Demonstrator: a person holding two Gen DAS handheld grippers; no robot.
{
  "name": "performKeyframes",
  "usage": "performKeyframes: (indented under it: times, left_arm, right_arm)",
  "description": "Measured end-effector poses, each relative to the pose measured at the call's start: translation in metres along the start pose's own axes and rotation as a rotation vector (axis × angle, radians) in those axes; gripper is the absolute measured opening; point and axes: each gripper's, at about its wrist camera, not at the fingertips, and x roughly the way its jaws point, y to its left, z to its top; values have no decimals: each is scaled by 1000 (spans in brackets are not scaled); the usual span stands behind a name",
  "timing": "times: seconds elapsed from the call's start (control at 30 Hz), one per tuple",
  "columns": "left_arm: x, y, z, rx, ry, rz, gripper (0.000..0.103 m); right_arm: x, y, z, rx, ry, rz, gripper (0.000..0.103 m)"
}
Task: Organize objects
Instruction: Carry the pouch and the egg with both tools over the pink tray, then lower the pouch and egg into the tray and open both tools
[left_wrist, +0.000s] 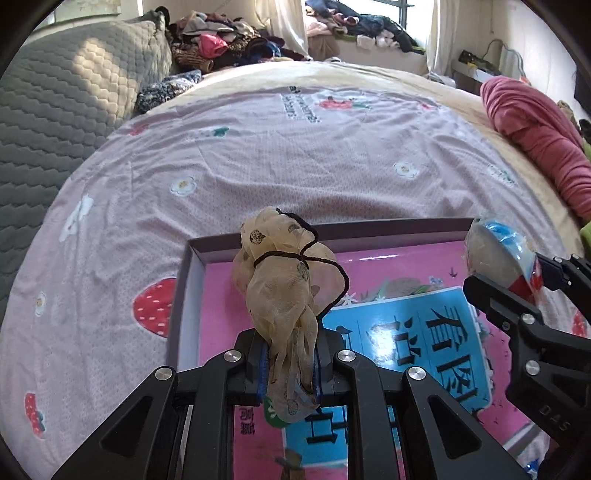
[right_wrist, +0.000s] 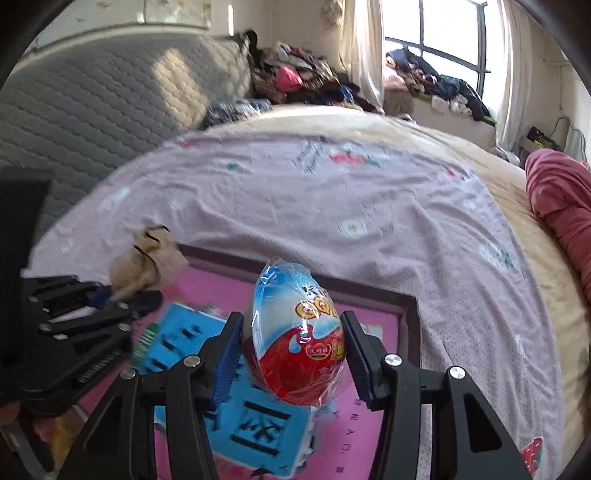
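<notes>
Right now I'm mid-carry over the tray (left_wrist: 388, 227) on the bed (left_wrist: 258, 155): left gripper (left_wrist: 290, 363) jaws clamp the mesh pouch (left_wrist: 284, 280), right gripper (right_wrist: 295, 354) jaws grip the wrapped egg (right_wrist: 295, 332). Next, I'd lower each and release onto the tray's pink floor.

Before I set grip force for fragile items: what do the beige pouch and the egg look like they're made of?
The beige pouch in the left gripper looks like soft sheer mesh fabric: see-through weave, limp crumpled folds, tied with a black cord. The egg in the right gripper has a glossy clear plastic wrap, judging by glare and crinkles; the shell beneath looks rigid, probably plastic, but that is uncertain.
</notes>
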Motion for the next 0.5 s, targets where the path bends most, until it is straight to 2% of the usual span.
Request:
performKeyframes:
  times: [0.2, 0.5]
  left_arm:
    - [19, 3, 2, -16, 58, -7, 18]
    - [30, 6, 6, -28, 75, -3, 20]
  right_arm:
    - [19, -7, -7, 22, 62, 9, 53]
    - [34, -6, -11, 13, 100, -35, 53]
